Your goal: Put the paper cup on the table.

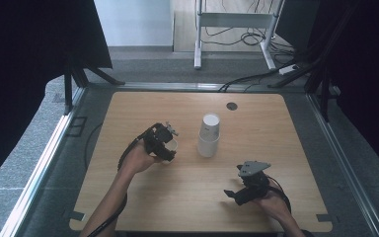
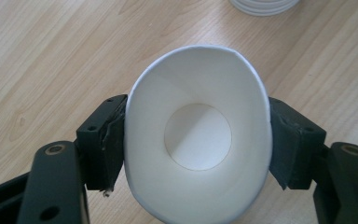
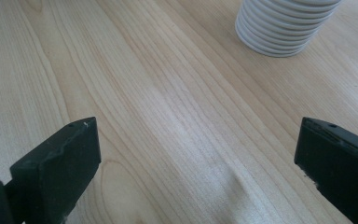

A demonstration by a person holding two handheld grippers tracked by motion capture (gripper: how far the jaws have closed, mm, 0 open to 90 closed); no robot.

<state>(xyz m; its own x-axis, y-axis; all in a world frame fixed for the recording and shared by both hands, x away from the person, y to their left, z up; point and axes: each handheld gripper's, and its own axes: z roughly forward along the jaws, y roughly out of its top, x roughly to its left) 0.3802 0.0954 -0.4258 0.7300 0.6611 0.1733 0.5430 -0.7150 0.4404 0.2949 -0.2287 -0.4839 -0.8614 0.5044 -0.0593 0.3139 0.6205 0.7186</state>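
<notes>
Light wood table (image 1: pixel 187 197), no readable print on anything. Your left gripper (image 2: pixel 198 140) squeezes 1 white paper cup (image 2: pixel 198 107) oval between its pads, left of the cup stack (image 1: pixel 208 136). Your right gripper (image 3: pixel 196 158) hangs wide, holding nothing, near the table's front edge.

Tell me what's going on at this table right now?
A person works two hand-held grippers over a wooden table. The left gripper is clamped on a single white paper cup, squeezing its rim into an oval, beside an upside-down stack of white paper cups at mid-table. The right gripper sits apart near the table's front edge, jaws open with nothing between them, pointing toward the stack.
</notes>
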